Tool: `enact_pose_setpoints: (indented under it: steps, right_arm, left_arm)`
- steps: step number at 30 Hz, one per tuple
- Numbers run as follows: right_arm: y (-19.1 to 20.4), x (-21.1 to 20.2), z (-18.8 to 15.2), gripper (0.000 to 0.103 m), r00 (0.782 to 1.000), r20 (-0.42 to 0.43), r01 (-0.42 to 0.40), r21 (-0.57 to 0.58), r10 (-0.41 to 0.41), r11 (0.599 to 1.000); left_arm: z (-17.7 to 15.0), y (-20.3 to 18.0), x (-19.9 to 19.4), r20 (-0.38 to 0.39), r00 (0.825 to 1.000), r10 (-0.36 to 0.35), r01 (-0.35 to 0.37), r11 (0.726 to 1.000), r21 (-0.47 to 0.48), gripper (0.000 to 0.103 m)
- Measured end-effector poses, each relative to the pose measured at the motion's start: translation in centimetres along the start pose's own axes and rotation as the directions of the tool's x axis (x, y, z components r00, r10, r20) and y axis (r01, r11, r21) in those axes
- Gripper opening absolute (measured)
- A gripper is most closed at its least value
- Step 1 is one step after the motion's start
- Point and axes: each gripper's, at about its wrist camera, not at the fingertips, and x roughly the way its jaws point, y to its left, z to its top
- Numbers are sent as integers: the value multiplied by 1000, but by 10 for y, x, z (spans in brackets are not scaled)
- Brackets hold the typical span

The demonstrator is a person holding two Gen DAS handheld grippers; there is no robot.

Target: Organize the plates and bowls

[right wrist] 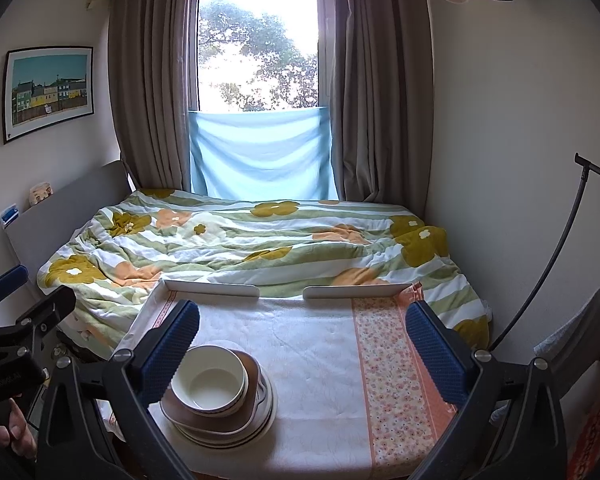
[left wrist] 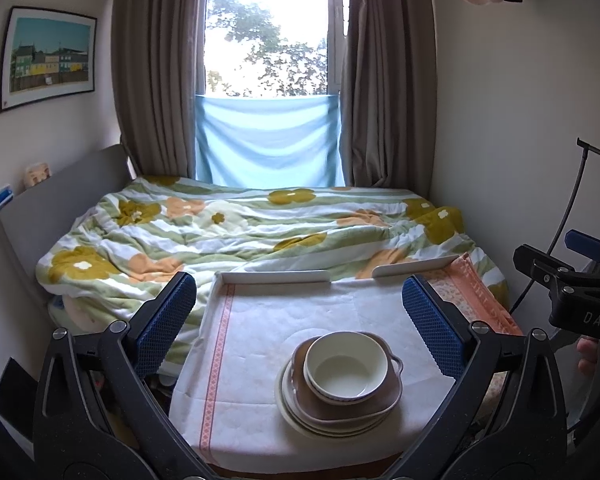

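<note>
**Stacked dishes on the covered table, both grippers spread and empty**

Taking the cream bowl (left wrist: 342,370) as the landmark: left of it, the left gripper (left wrist: 299,322) has its blue-padded fingers (left wrist: 166,320) spread wide, grasping nothing. The bowl sits in a brown handled dish (left wrist: 380,404), which hides most of the plates (left wrist: 300,416) beneath; their number is hard to make out. All rest on the cloth-covered table (left wrist: 252,360). To the bowl's right, the right gripper (right wrist: 303,344) is likewise released and empty. Its body in the left view reads "DAS", cut off. Behind the bowl lie a flowered duvet (left wrist: 240,232) and curtained window (left wrist: 266,40).
</note>
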Motion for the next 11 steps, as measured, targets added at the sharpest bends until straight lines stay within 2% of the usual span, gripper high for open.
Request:
enact_pose_setpoints:
  steps: [6, 11]
  right_arm:
    - [0, 2, 1, 103, 1000, 2, 1, 3, -1, 1000]
    - [0, 10, 5, 103, 1000, 2, 10, 8, -10, 1000]
  left_arm:
    - [6, 5, 0, 51, 998, 27, -27, 1000, -4, 103]
    - [10, 13, 5, 74, 997, 13, -12, 1000, -12, 103]
